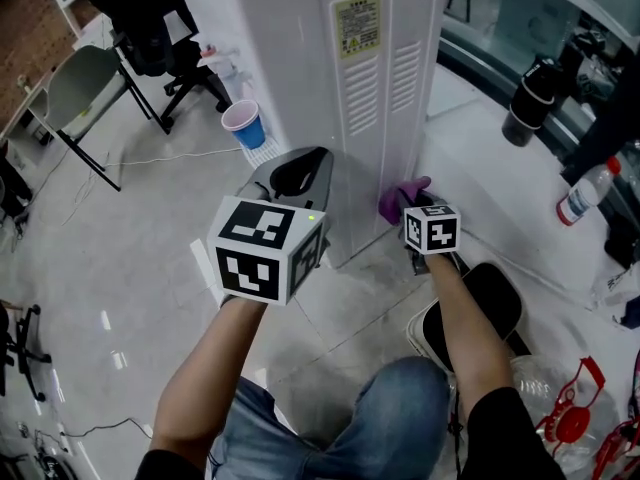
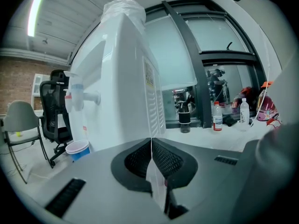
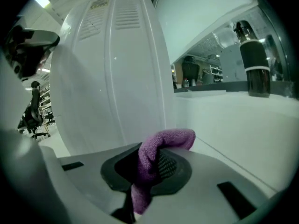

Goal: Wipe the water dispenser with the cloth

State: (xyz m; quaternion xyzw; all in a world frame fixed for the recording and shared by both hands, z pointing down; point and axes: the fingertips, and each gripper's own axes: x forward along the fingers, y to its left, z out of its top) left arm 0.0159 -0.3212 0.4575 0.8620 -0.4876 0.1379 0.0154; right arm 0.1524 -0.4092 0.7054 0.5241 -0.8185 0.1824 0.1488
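The right gripper has its jaws clamped on a purple cloth, whose folded end sticks out past the tips at the lower corner of the white water dispenser, beside its vented panel; whether cloth and panel touch cannot be told. The left gripper has its jaws pressed together with nothing between them, near the dispenser's side. A blue cup stands beneath the tap
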